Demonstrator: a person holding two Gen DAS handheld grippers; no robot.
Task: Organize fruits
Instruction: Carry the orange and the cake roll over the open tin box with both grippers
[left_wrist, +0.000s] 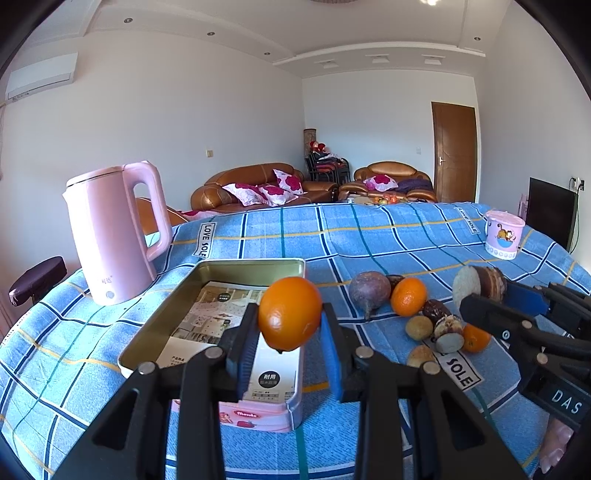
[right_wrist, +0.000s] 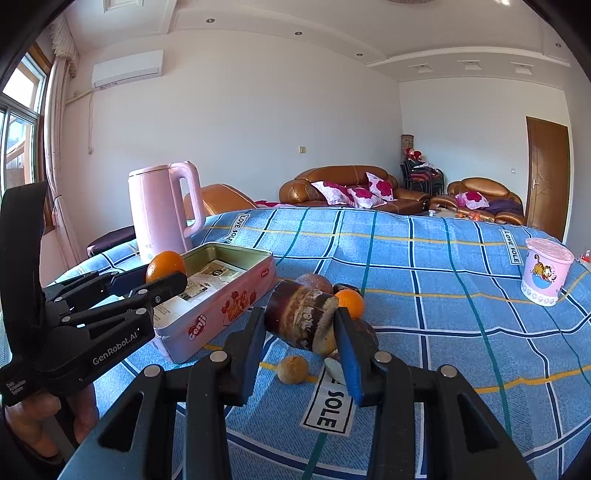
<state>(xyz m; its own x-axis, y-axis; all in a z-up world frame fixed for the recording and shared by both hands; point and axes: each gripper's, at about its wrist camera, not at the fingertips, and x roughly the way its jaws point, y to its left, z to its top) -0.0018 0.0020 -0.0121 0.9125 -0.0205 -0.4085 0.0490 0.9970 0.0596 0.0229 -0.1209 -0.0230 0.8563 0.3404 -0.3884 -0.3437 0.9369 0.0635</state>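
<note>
My left gripper (left_wrist: 290, 325) is shut on an orange (left_wrist: 290, 314) and holds it above the near end of an open pink tin (left_wrist: 291, 406). It also shows in the right wrist view (right_wrist: 162, 275) over the tin (right_wrist: 221, 310). My right gripper (right_wrist: 301, 328) is shut on a brown cut root chunk (right_wrist: 301, 319), lifted above the fruit pile; it shows in the left wrist view (left_wrist: 480, 291) at the right. On the cloth lie a purple round fruit (left_wrist: 369, 290), a tangerine (left_wrist: 408, 297) and several small brown pieces (left_wrist: 419, 326).
A pink kettle (left_wrist: 110, 236) stands left of the tin. A pink lidded cup (left_wrist: 504, 234) stands at the far right. The blue checked cloth (left_wrist: 369, 236) covers the table. Sofas and a door are behind.
</note>
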